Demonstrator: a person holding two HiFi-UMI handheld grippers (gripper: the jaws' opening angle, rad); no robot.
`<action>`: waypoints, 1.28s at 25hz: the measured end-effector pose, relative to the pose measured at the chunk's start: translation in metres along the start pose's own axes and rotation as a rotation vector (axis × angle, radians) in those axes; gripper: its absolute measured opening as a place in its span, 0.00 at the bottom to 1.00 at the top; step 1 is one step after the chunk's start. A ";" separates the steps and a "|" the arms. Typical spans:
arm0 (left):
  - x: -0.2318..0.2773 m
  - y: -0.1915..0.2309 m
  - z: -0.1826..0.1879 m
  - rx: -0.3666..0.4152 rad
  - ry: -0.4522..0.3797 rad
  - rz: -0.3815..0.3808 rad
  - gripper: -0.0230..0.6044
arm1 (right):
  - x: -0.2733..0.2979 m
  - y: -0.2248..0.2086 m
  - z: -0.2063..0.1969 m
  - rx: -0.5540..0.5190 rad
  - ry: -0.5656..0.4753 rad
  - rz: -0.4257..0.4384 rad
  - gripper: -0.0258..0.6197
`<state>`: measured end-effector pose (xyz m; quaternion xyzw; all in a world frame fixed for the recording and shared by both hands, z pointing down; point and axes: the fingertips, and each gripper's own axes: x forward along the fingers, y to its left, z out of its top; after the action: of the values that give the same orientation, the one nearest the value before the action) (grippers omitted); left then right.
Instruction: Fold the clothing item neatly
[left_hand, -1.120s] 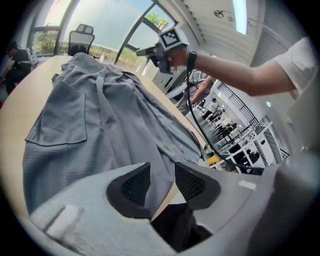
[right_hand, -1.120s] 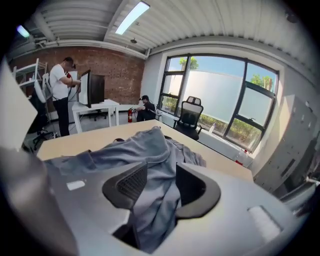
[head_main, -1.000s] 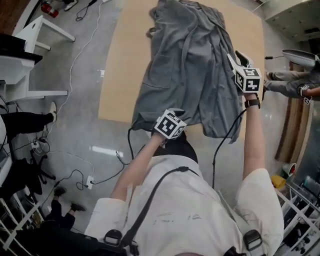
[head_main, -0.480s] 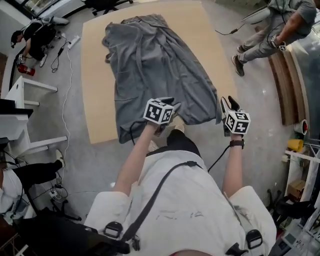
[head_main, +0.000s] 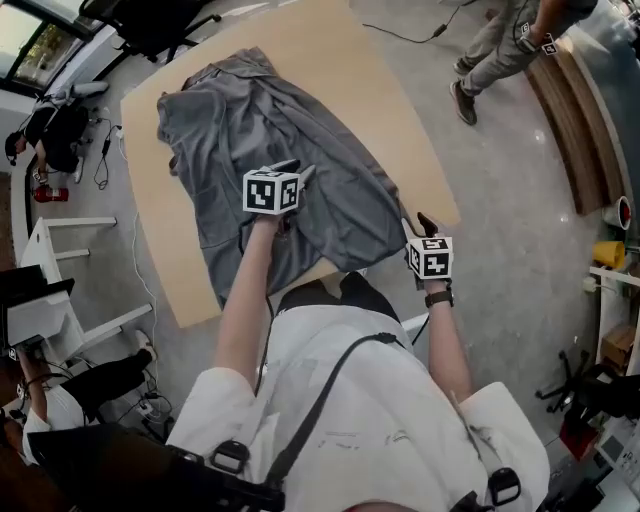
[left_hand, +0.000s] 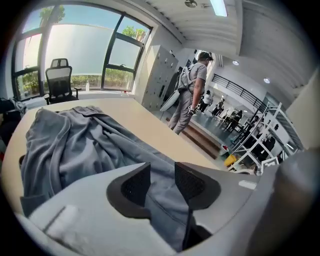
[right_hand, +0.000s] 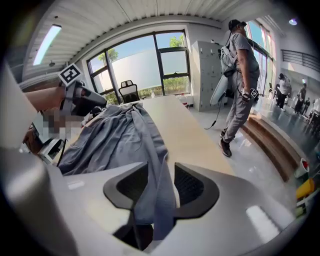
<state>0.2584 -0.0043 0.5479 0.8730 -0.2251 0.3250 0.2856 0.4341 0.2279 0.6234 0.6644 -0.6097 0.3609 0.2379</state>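
Note:
A grey garment (head_main: 250, 130) lies spread and rumpled on the light wooden table (head_main: 390, 130). My left gripper (head_main: 298, 170) hovers over the garment's middle; in the left gripper view its jaws (left_hand: 162, 175) are shut on a fold of the grey fabric (left_hand: 75, 145). My right gripper (head_main: 424, 222) is at the table's near right corner. In the right gripper view a bunched strip of the garment (right_hand: 115, 135) runs from the table into its jaws (right_hand: 161, 180) and hangs down between the pads, which are easing open slightly while still on the cloth.
A person (head_main: 500, 40) walks on the floor beyond the table's right side, also visible as the walking person (right_hand: 240, 75). A black office chair (left_hand: 59, 80) stands at the table's far end. White desks (head_main: 50, 290) and floor cables lie to the left.
The garment hung over the near edge with both grippers at its hem. My left gripper has since moved up over the garment's middle; my right gripper has dropped to the near right corner.

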 end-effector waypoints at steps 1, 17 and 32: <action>0.006 0.009 0.011 0.005 -0.001 0.013 0.29 | 0.005 -0.003 -0.002 0.011 0.014 -0.007 0.30; 0.134 0.224 0.149 -0.268 -0.036 0.143 0.30 | 0.027 0.005 -0.053 0.097 0.231 -0.113 0.30; 0.169 0.298 0.130 -0.544 0.054 0.333 0.11 | 0.030 -0.004 -0.073 0.098 0.286 -0.191 0.26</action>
<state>0.2592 -0.3427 0.6890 0.7068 -0.4358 0.3183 0.4573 0.4237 0.2638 0.6928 0.6719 -0.4857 0.4567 0.3227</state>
